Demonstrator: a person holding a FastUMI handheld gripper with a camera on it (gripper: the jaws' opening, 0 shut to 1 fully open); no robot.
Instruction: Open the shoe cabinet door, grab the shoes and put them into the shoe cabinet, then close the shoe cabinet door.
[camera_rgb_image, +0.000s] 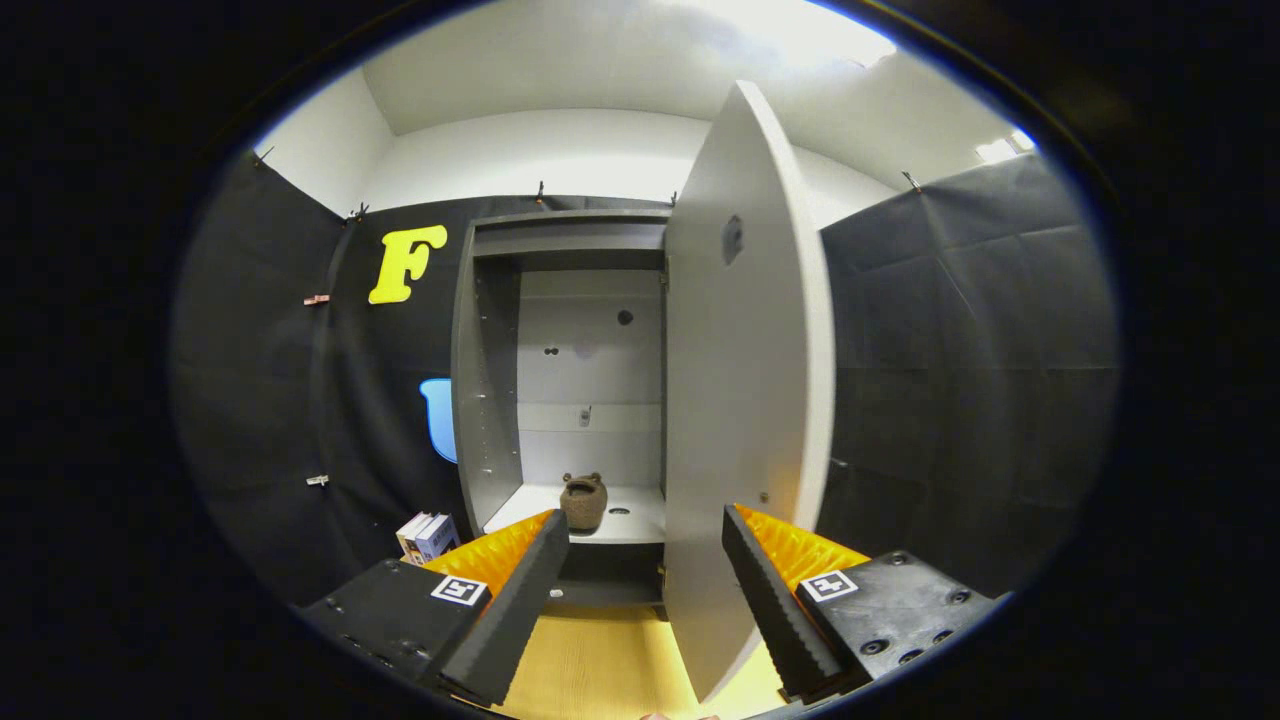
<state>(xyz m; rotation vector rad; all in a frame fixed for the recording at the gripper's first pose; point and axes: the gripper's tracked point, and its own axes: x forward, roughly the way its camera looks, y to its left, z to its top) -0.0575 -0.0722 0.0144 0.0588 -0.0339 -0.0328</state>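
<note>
The grey shoe cabinet (495, 400) stands ahead against the booth wall with its door (745, 400) swung wide open toward me, edge-on just beyond my right finger. On the cabinet's lower shelf (640, 520) sits a brown shoe (584, 500), heel toward me. My gripper (645, 600) is open with nothing between its fingers; the door's lower edge reaches down into the gap, close to the right finger (775, 610). The left finger (505, 610) points at the shelf's front edge.
A small stack of books (428, 537) rests on the floor left of the cabinet. The floor (610, 665) below the fingers is yellow wood. Black cloth walls close in on both sides.
</note>
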